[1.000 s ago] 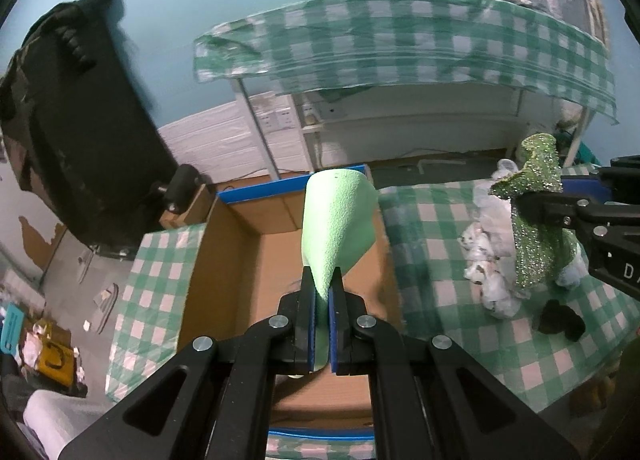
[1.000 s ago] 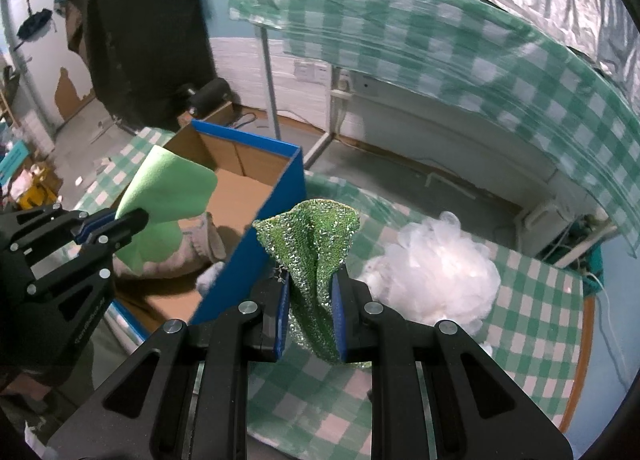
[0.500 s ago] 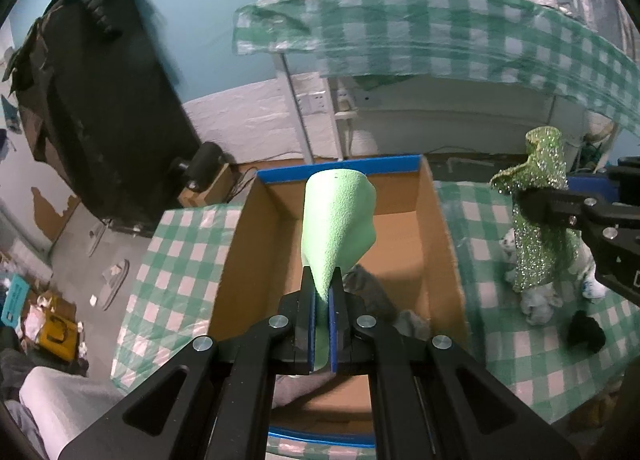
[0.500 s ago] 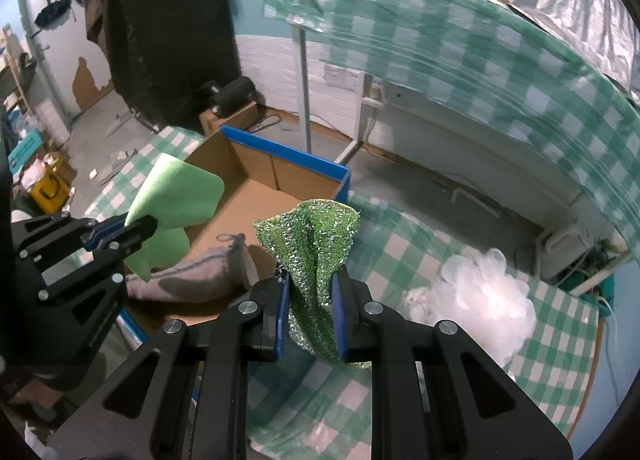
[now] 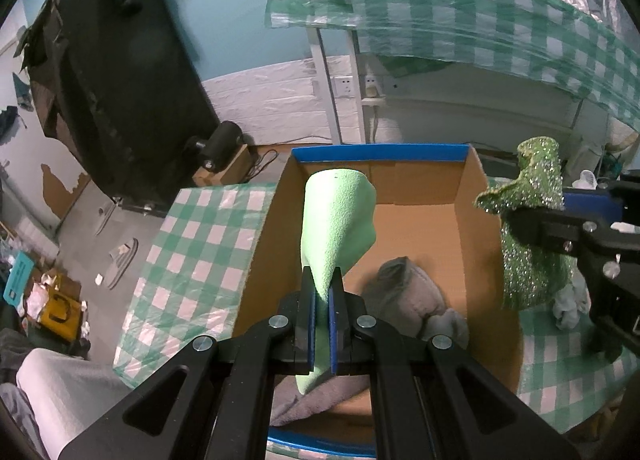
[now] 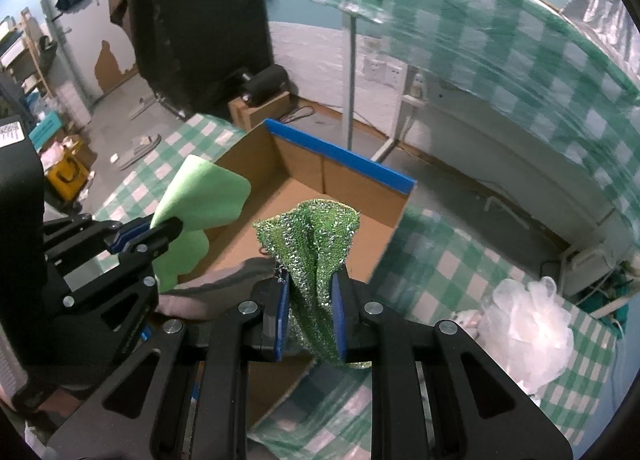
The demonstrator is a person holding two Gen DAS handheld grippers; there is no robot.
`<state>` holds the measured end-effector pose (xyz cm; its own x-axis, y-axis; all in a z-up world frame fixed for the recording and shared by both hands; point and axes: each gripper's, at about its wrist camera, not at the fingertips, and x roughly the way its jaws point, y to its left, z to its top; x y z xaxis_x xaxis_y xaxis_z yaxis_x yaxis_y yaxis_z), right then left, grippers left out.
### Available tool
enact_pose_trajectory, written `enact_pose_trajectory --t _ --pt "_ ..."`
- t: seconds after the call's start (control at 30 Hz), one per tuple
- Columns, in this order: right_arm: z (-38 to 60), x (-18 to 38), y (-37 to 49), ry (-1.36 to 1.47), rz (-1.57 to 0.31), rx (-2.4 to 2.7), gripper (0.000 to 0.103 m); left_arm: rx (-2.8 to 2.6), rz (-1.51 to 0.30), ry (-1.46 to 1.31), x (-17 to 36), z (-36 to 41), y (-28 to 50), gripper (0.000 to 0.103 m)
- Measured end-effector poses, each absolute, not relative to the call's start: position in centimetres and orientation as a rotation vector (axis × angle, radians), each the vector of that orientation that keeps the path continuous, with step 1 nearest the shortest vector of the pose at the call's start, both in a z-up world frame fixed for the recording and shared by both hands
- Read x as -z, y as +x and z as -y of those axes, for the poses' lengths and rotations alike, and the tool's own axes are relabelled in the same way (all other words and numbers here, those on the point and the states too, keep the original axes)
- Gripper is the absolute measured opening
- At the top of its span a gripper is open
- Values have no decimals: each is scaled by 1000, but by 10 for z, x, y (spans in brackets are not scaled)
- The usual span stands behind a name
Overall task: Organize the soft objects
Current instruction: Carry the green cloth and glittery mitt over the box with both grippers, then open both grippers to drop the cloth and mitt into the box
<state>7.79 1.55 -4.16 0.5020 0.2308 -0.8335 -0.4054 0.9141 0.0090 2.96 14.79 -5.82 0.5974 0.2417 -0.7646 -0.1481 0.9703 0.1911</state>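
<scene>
My left gripper is shut on a light green sponge cloth, held above the open cardboard box with a blue rim. In the right wrist view the same cloth and left gripper hang over the box's left side. My right gripper is shut on a glittery green scrubbing cloth, at the box's right wall. That scrubbing cloth also shows at the right of the left wrist view. A grey sock-like cloth lies inside the box.
A white mesh bath puff rests on the green checked tablecloth right of the box. Beyond stands another checked table, a black covered object and floor clutter to the left.
Both grippers have carried their cloths leftward toward the box. The left now hangs over its inside, the right has come from above the table to the box's right wall. The puff has dropped behind.
</scene>
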Motion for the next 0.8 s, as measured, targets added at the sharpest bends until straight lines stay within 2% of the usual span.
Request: enact_pose_trajectory --t 0.47,0.57,0.6,0.7,0.8 --pt "-35 63 89 -168 -1040 -454 18 -228 -939 126 69 -154 34 6" --pt "-34 64 90 -150 -1047 -454 22 -234 -942 132 69 -155 34 9" --pt "-34 63 91 -153 -1046 -455 24 -238 -941 136 69 -155 34 12" --pt "-34 63 91 -166 -1041 -443 35 -250 -934 146 69 -155 35 29" --pt "-35 62 89 -184 -1038 -437 47 -256 -926 147 68 -155 34 30"
